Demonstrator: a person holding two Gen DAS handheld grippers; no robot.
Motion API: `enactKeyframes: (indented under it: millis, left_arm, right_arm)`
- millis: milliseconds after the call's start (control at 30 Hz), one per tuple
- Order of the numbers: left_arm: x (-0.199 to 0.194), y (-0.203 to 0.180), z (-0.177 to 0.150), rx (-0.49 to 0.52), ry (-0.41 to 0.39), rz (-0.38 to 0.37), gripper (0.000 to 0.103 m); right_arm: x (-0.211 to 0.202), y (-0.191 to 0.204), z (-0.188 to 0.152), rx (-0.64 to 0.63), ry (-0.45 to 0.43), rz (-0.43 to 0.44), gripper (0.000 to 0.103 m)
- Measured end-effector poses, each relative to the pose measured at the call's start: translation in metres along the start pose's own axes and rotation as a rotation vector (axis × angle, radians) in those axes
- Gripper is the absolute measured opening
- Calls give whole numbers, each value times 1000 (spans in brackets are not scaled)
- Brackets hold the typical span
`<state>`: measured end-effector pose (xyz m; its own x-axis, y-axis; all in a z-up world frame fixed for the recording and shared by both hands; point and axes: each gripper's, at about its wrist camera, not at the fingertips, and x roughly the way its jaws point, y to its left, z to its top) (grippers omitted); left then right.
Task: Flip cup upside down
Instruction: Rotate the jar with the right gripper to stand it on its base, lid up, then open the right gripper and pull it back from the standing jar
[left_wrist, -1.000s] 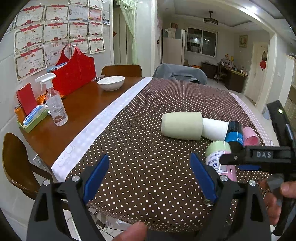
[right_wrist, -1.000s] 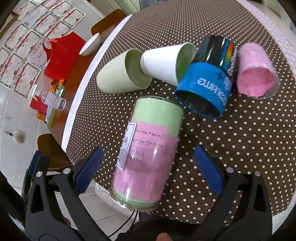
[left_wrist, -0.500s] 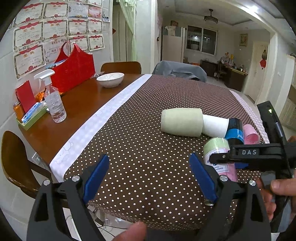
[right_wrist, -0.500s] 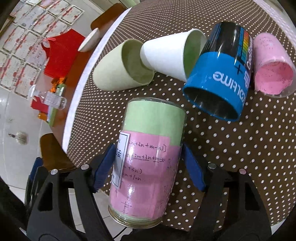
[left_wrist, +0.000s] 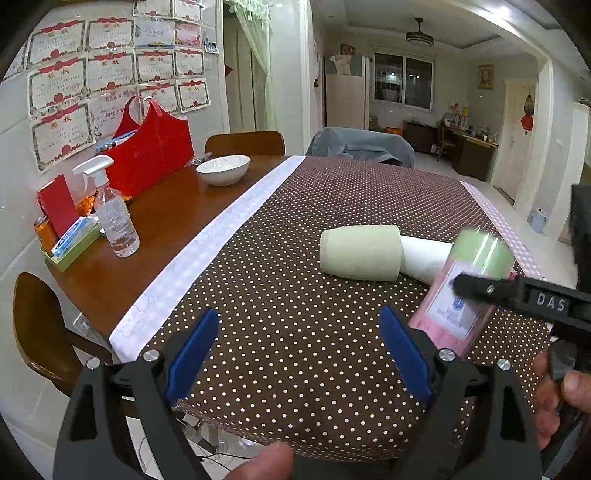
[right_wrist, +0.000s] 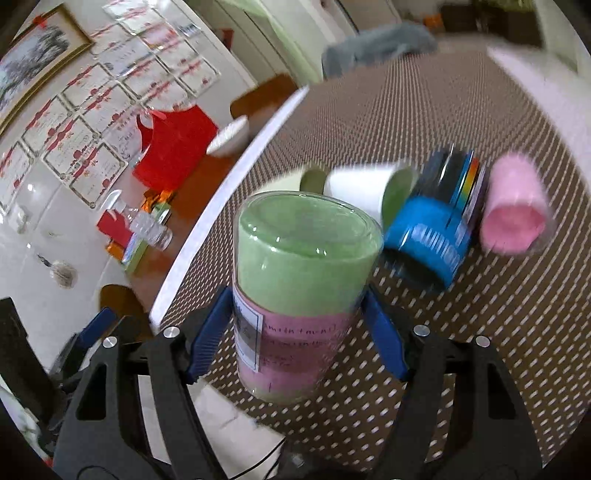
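Note:
My right gripper is shut on a clear cup with green and pink paper inside. It holds the cup lifted off the dotted tablecloth and tilted, closed end away from me. In the left wrist view the same cup hangs tilted at the right, with a right gripper finger across it. My left gripper is open and empty above the table's near edge.
Several other cups lie on their sides: pale green, white, blue-black, pink. On the bare wood at the left stand a spray bottle, a white bowl and a red bag.
My right gripper closed on the green-and-pink cup, lifted it off the cloth and tipped it up. My left gripper stayed open in place.

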<state>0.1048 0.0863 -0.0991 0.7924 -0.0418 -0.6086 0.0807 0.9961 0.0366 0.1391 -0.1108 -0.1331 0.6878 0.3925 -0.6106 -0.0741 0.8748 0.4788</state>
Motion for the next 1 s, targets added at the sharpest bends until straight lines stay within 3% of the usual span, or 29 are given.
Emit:
enactKeyframes:
  millis: [100, 500, 667, 1000]
  left_arm:
    - [0, 0, 0, 0, 0, 8, 87]
    - [0, -1, 0, -5, 5, 21, 87]
    - [0, -1, 0, -2, 5, 21, 87]
    - [-2, 1, -1, 3, 1, 28, 87]
  right_arm:
    - [-8, 7, 4, -82, -85, -53, 70]
    - [9, 33, -5, -338, -191, -207, 71]
    - [22, 37, -11, -410, -197, -255, 71]
    - [21, 38, -23, -443, -195, -270, 71]
